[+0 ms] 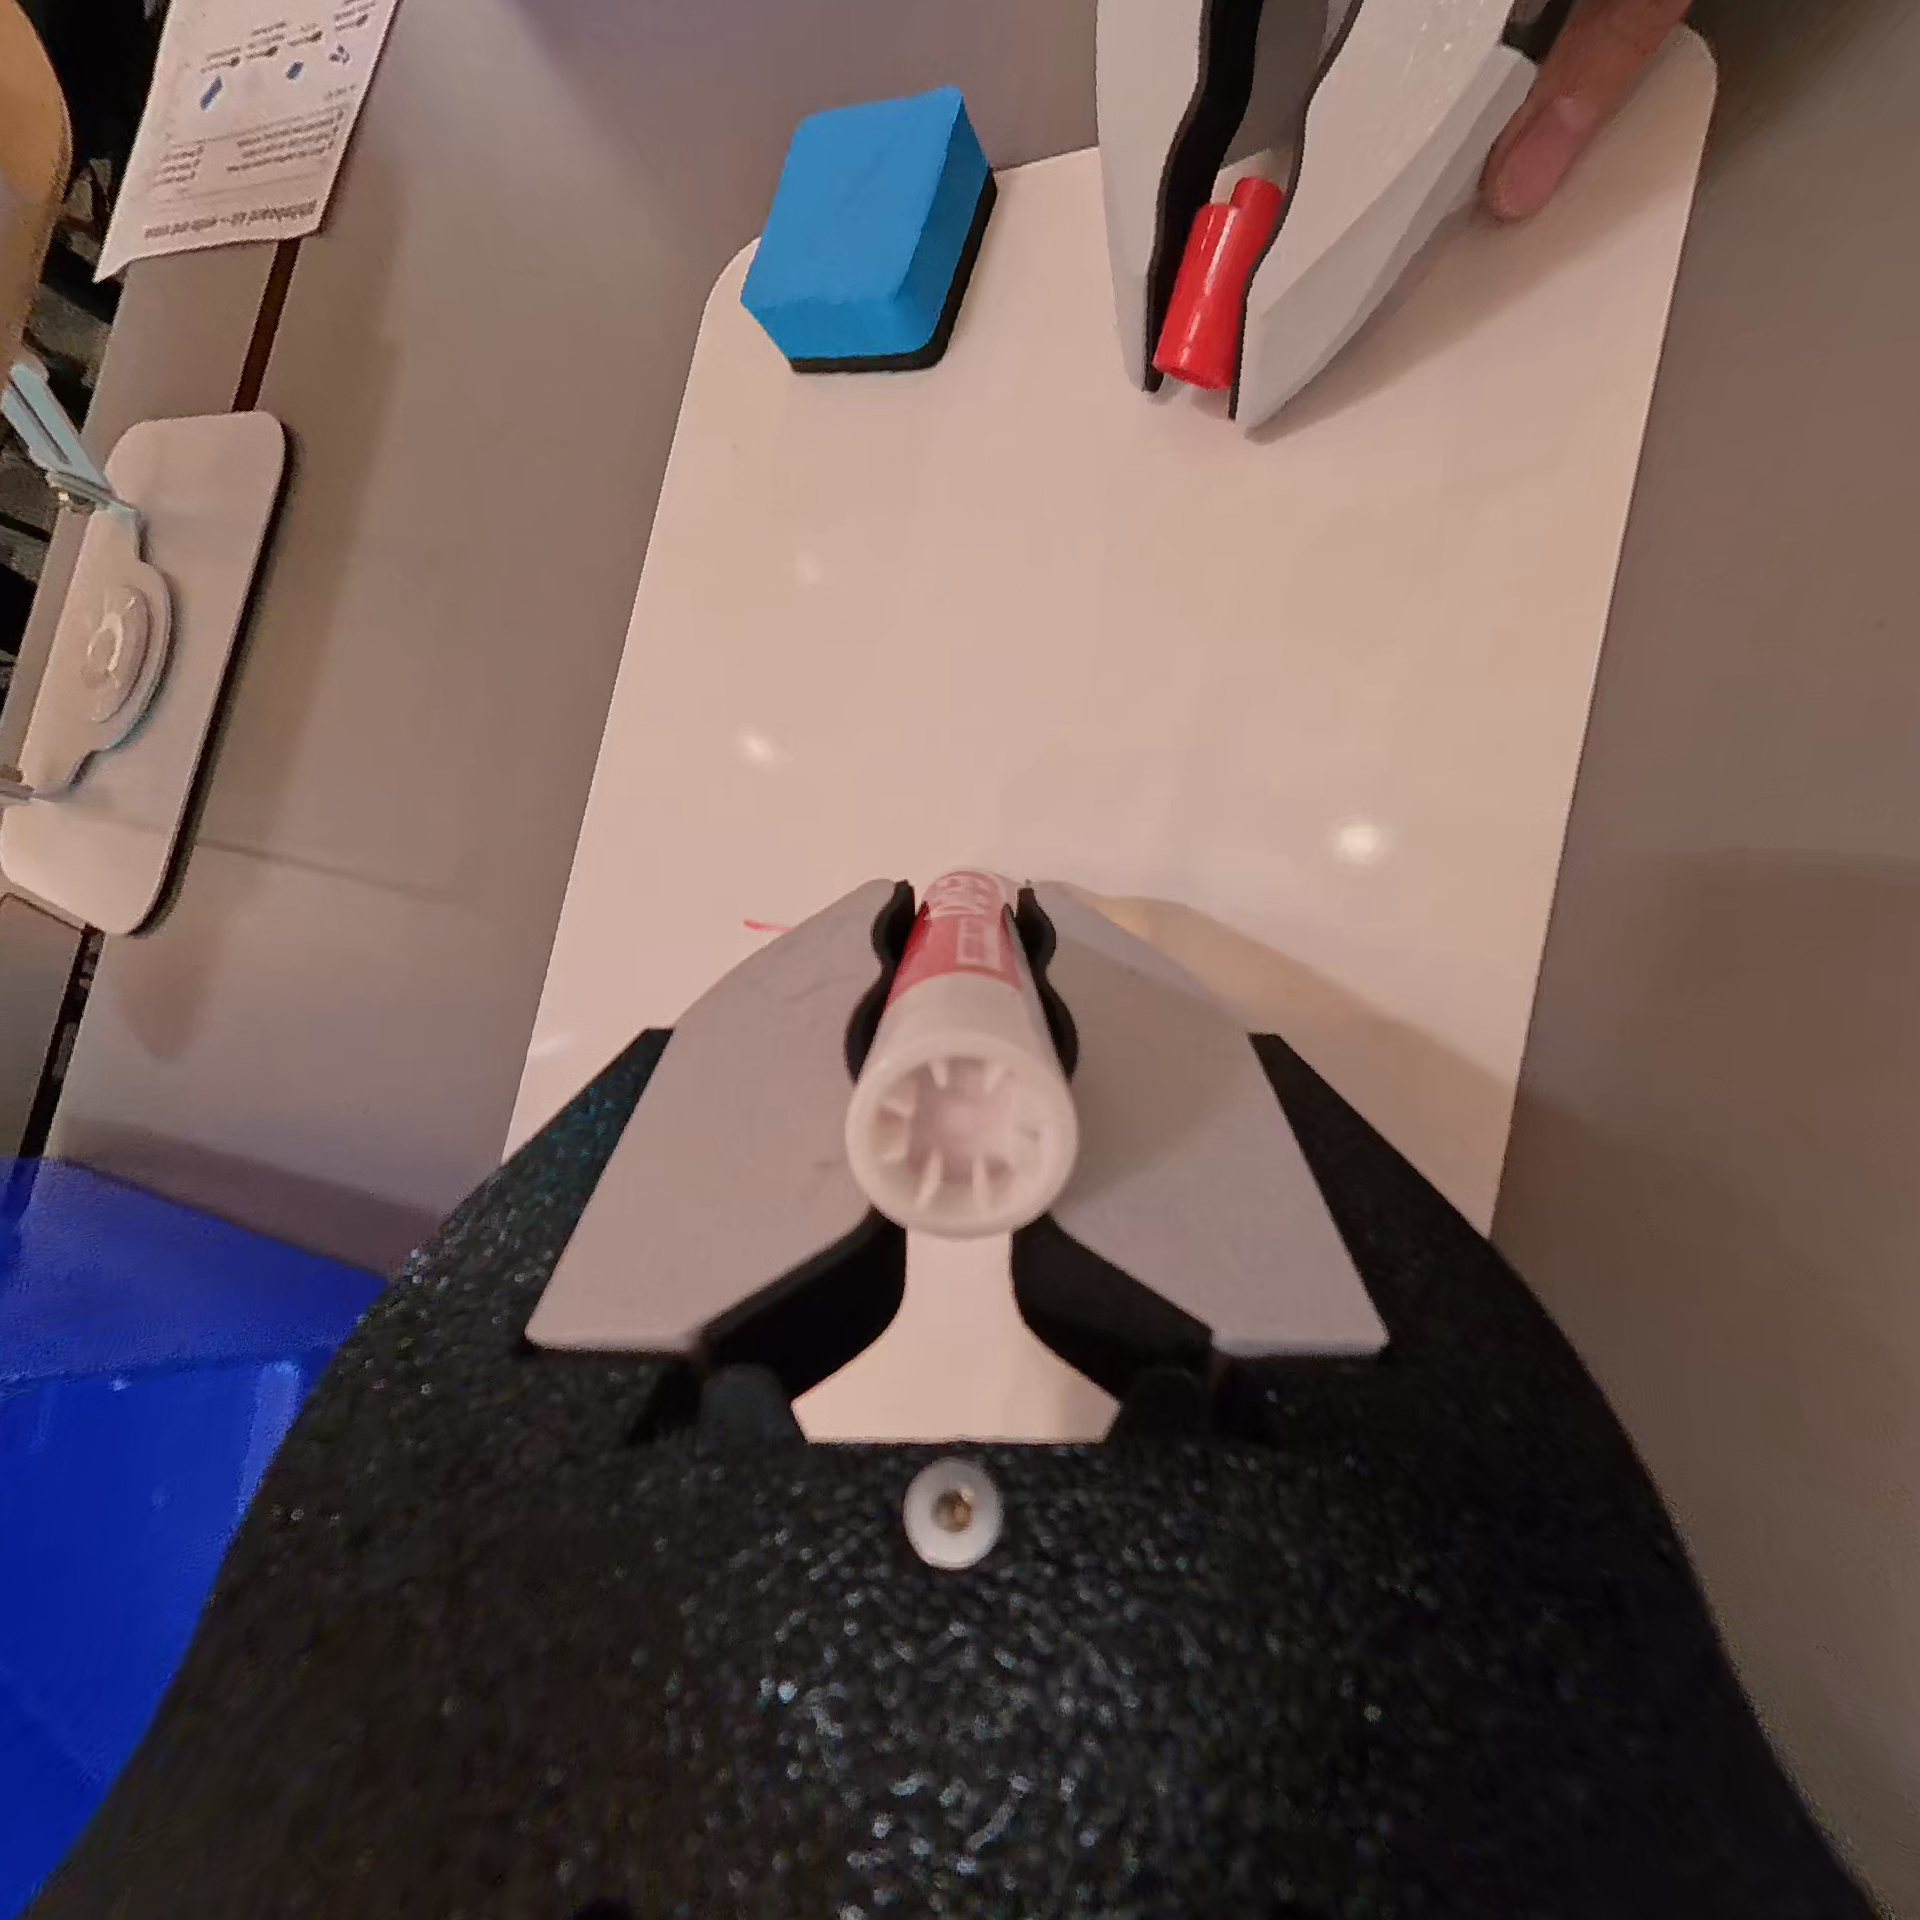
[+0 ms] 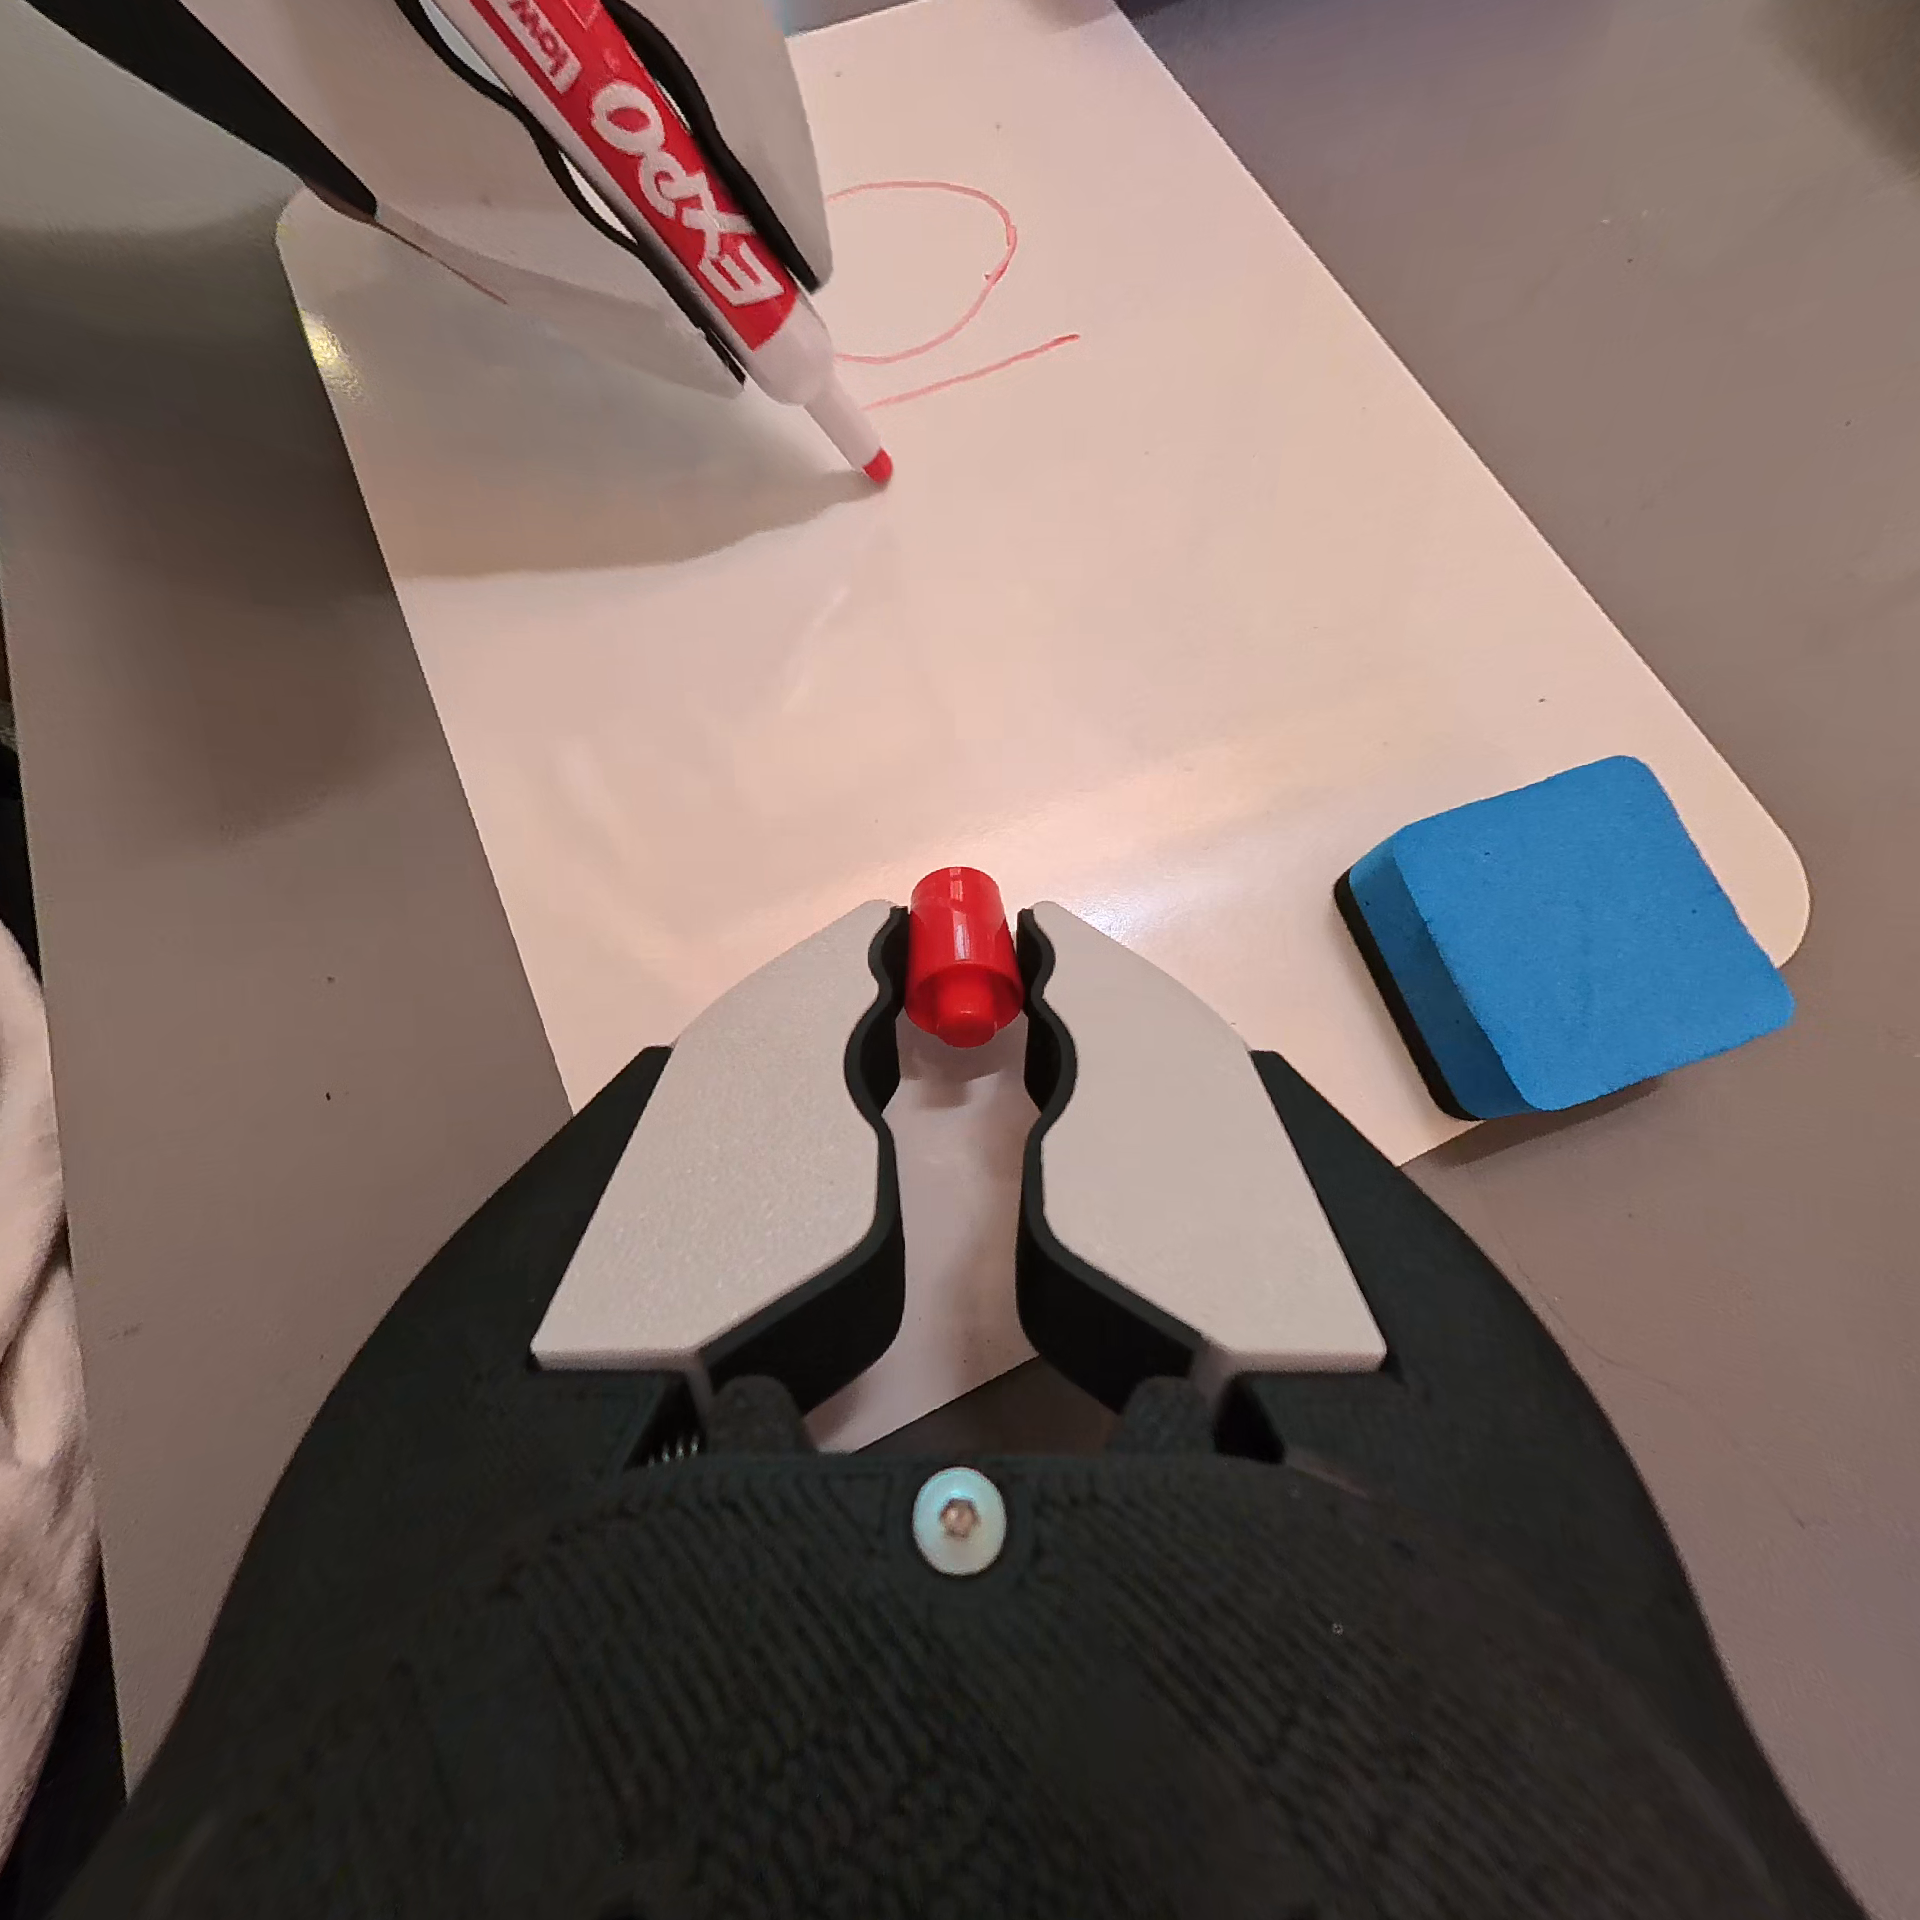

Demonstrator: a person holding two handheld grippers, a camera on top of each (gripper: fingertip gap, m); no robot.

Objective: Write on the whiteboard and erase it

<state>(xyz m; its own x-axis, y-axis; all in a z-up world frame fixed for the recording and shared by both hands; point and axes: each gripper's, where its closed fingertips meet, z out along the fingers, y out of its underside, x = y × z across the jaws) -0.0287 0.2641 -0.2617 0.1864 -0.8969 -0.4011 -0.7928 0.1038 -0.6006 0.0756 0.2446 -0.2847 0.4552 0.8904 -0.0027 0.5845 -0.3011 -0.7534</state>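
The marker's (image 1: 961, 1039) white butt end sits nearest the lens in the left wrist view, clamped between the jaws of the left gripper (image 1: 961, 899), its long axis running forward along the fingers and down toward the whiteboard (image 1: 1091, 644). From the right wrist view the same marker (image 2: 665, 166) slants down to the board with its red tip (image 2: 878, 468) at or just above the surface; whether it touches I cannot tell. Just beyond the tip lie the red marks (image 2: 935, 281): an open loop and a straight stroke under it. The right gripper (image 2: 961, 920) is closed on the red cap (image 2: 961, 971), the cap's axis in line with the fingers, held low over the board's other end, well apart from the tip. The blue eraser (image 2: 1558, 935) rests on a corner of the board, beside the right gripper and far from the left, so the right is the nearer one for erasing, though it would first have to be rid of the cap. The marker's barrel carries a red-and-white printed label with a brand mark, and a printed sheet (image 1: 249, 114) lies on the table (image 1: 436, 520) beyond the board; neither is repeated here.
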